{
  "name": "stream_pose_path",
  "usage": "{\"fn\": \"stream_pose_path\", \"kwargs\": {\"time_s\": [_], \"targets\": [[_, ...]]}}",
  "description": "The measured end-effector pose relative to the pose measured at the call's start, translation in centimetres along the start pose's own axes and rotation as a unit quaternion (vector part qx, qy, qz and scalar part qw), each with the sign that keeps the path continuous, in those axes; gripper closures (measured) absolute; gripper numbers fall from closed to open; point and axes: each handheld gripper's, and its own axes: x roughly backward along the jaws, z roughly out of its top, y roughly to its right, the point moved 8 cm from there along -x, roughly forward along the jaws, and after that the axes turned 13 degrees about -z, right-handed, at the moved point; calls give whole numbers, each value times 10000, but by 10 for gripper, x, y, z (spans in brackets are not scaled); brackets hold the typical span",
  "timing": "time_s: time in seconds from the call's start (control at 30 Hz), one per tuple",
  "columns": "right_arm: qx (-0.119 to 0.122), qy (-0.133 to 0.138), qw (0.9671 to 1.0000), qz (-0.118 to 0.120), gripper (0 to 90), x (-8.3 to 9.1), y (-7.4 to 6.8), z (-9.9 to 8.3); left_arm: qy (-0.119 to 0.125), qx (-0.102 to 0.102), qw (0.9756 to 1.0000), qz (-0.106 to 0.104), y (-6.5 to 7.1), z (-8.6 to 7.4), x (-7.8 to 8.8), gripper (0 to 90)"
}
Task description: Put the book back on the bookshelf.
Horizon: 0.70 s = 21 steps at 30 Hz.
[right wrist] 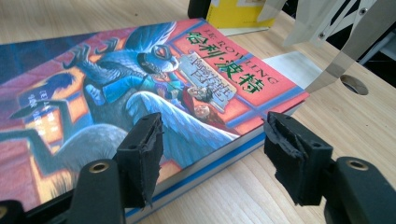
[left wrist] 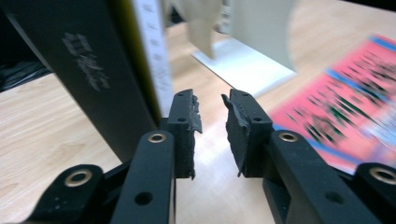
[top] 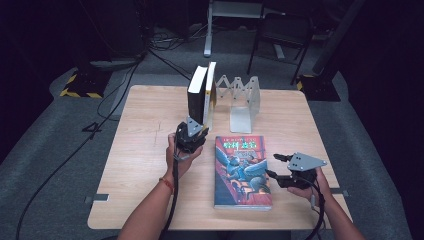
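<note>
Item one, my left gripper [top: 196, 126]: jaws slightly apart, nothing between the pads, the black book [top: 196, 95] standing upright just beyond its left jaw. Behind that, a yellow-edged book [top: 211, 92] stands against it, then the metal bookend rack [top: 244, 102] to the right. Item two, my right gripper [top: 278, 165]: jaws wide apart, gripping nothing, one pad over the corner of the illustrated paperback [top: 242, 171] lying flat on the wooden table [top: 140, 150].

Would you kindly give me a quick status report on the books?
Left claw open, empty, beside standing books. Right claw open at the flat book. Nothing in the way.
</note>
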Motion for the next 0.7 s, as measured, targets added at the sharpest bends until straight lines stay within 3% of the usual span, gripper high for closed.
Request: {"fn": "stream_pose_path", "kwargs": {"time_s": [0.07, 0.17, 0.2, 0.23, 0.3, 0.47, 0.6, 0.7], "targets": [[101, -88, 9999, 74, 377, 4, 2, 0, -191, -181, 9992, -286, 11, -8, 7, 710], [80, -177, 9996, 218, 366, 10, 7, -3, -306, -342, 9979, -449, 21, -14, 15, 687], [80, -177, 9996, 218, 366, 10, 7, -3, -424, -478, 9957, -664, 32, -22, 24, 687], [104, -317, 9993, 180, 363, 12, 11, -8, -424, -478, 9957, -664, 32, -22, 24, 658], [89, -395, 9989, 236, 361, 14, 11, -12, -589, -583, 9927, -873, 42, -34, 34, 626], [178, -609, 9974, 354, 362, 25, 7, -24, -791, -623, 9898, -1013, 55, -53, 44, 553], [-90, -686, 9966, 441, 329, 37, 1, -36, -1049, -825, 9827, -1285, 70, -72, 53, 475], [-26, -685, 9961, 551, 331, 41, -7, -41, -1192, -818, 9789, -1446, 77, -85, 59, 409]]}}
